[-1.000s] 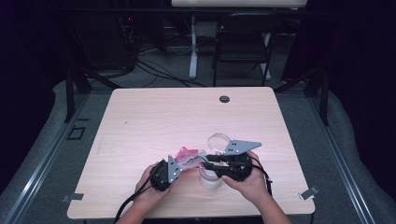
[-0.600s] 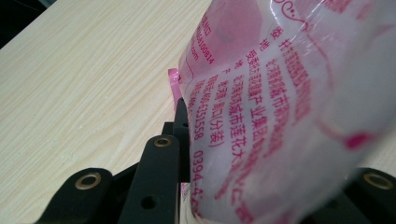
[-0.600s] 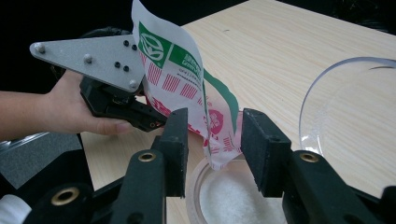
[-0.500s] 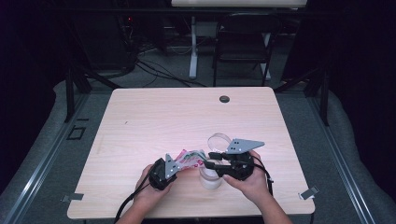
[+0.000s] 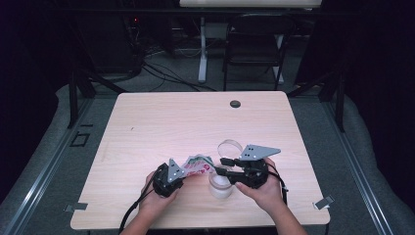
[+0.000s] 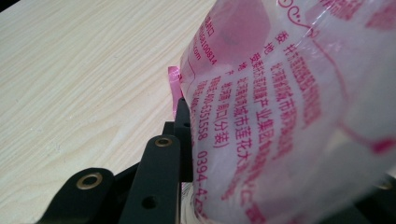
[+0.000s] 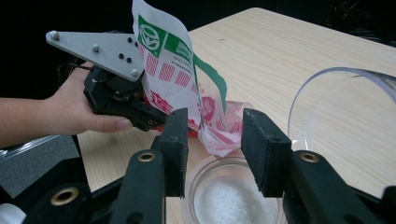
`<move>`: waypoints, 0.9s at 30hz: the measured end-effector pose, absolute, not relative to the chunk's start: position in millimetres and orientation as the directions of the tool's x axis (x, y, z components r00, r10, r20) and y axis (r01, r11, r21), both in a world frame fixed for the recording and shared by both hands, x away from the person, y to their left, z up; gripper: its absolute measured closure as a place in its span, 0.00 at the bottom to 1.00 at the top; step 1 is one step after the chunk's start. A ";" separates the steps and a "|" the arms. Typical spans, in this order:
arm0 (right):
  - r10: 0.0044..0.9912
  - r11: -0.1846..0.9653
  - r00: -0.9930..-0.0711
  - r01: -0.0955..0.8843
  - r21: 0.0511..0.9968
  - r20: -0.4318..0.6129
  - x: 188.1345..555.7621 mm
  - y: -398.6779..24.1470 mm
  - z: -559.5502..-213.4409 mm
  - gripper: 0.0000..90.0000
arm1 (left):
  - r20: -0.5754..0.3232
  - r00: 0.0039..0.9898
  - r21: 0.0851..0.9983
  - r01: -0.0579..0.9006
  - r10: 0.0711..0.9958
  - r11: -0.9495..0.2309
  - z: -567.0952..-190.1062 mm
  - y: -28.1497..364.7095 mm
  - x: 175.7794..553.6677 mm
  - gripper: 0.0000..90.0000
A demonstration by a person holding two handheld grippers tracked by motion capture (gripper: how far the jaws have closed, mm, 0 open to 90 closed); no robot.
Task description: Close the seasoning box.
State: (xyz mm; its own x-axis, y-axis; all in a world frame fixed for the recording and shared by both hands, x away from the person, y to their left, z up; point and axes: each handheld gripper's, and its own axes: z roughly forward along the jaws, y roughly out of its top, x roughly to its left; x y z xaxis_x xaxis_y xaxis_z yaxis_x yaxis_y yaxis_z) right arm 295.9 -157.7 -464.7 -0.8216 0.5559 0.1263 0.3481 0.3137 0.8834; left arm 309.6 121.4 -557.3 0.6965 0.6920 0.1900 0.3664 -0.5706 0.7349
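My left gripper (image 5: pixel 187 172) is shut on a plastic bag (image 5: pixel 196 164) printed in pink and green, holding it tilted over a clear jar (image 5: pixel 220 187). In the left gripper view the bag (image 6: pixel 289 107) presses against my left finger (image 6: pixel 161 172). The jar (image 7: pixel 233 198) holds white grains and stands just below my right gripper (image 7: pixel 215 140). The right jaws have just been opening and stand open. The bag's lower corner (image 7: pixel 219 135) hangs beyond them, untouched by the pads. From the high view, my right gripper (image 5: pixel 221 167) points left at the bag.
A clear round lid or cup (image 5: pixel 229 146) lies just behind the jar; its rim (image 7: pixel 345 93) rises at the right of the right gripper view. A black grommet (image 5: pixel 235 104) sits near the table's far edge. Bare wood (image 5: pixel 161 127) spreads to the left and back.
The bag in my left gripper has tipped a little more toward the jar, showing more green and white. Both hands have stayed almost where they were.
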 end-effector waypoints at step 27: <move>0.575 0.299 -0.807 0.361 0.884 0.135 299.6 -162.4 -465.1 0.65 | 0.013 0.471 0.838 0.476 0.882 -0.266 -539.8 189.1 324.9 0.84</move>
